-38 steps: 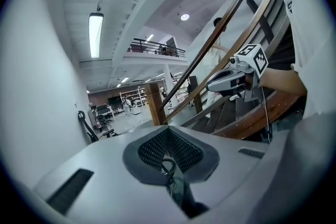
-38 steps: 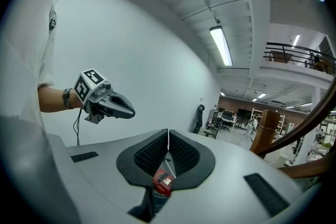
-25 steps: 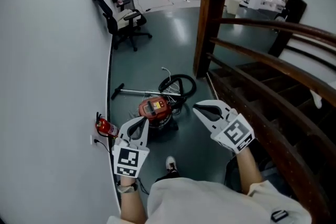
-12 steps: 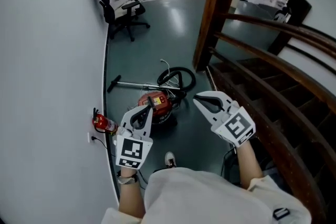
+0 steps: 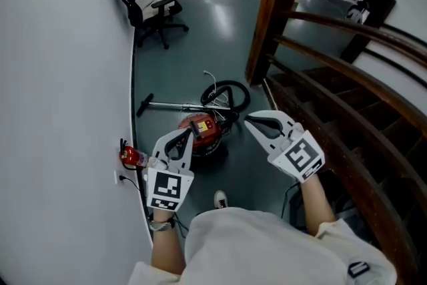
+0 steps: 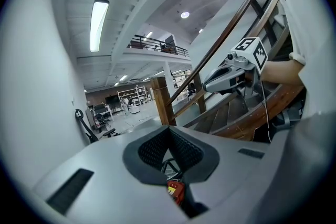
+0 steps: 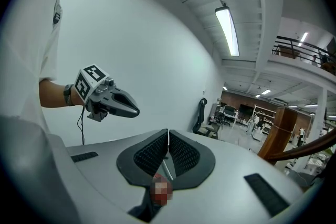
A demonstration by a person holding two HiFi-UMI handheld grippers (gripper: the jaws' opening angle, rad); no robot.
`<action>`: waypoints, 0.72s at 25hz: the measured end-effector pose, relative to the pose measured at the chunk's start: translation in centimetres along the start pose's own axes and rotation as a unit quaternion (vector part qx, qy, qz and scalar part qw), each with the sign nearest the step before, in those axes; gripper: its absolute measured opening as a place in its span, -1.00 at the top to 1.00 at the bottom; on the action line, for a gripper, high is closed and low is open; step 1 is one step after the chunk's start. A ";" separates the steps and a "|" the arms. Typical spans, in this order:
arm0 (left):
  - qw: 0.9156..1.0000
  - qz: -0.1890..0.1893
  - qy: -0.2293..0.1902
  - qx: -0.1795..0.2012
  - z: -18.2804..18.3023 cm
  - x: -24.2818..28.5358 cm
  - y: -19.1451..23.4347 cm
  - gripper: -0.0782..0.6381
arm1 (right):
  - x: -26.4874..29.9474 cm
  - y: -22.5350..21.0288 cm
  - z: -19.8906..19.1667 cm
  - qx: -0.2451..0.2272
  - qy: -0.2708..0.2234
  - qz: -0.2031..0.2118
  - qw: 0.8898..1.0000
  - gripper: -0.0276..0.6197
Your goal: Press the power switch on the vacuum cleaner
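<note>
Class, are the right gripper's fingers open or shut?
Shut. In its own view the right gripper has its fingers meeting at the tips, nothing between them.

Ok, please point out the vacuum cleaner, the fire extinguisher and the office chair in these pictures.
vacuum cleaner [image 5: 205,133]: head view, on its red body.
fire extinguisher [image 5: 129,157]: head view, on its red cylinder.
office chair [image 5: 152,9]: head view, on its seat.

Glossy red plastic vacuum cleaner [image 5: 199,133], shiny metal wand [image 5: 175,105], smooth reflective floor [image 5: 200,57], polished wooden newel post [image 5: 271,17].
</note>
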State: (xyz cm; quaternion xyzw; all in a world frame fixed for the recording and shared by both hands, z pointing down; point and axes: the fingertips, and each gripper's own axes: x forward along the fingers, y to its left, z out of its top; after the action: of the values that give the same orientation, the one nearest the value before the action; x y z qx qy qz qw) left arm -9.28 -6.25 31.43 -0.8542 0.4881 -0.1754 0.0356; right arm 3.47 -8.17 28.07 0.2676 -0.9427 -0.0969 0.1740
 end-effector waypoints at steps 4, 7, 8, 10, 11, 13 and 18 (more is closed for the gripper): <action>1.000 -0.005 0.001 0.003 -0.2 0.5 0.5 0.78 | 0.6 -0.3 -0.5 -0.015 0.014 -0.007 1.000 0.82; 1.000 -0.005 0.002 0.005 -0.3 0.8 1.0 0.78 | 1.3 -0.5 -1.2 -0.030 0.032 -0.009 0.999 0.82; 1.000 -0.005 0.002 0.004 -0.4 0.9 1.1 0.78 | 1.6 -0.6 -1.4 -0.035 0.036 -0.010 0.999 0.82; 1.000 -0.007 0.003 0.003 -0.7 1.0 1.3 0.78 | 2.1 -0.5 -1.5 -0.041 0.041 -0.009 0.998 0.82; 1.000 -0.008 0.003 0.003 -0.8 1.0 1.4 0.78 | 2.3 -0.5 -1.6 -0.043 0.042 -0.009 0.998 0.82; 1.000 -0.011 0.005 0.004 -1.0 1.3 1.6 0.78 | 2.7 -0.5 -1.8 -0.049 0.049 -0.009 0.998 0.82; 1.000 -0.012 0.009 0.002 -1.4 2.1 2.1 0.78 | 3.8 -1.1 -3.3 -0.063 0.087 -0.005 0.994 0.82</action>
State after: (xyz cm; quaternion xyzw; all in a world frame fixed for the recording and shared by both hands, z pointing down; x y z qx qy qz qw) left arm -10.50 -8.92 32.78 -0.8582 0.4780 -0.1844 0.0307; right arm 2.26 -11.40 31.89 0.2687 -0.9147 -0.1330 0.2709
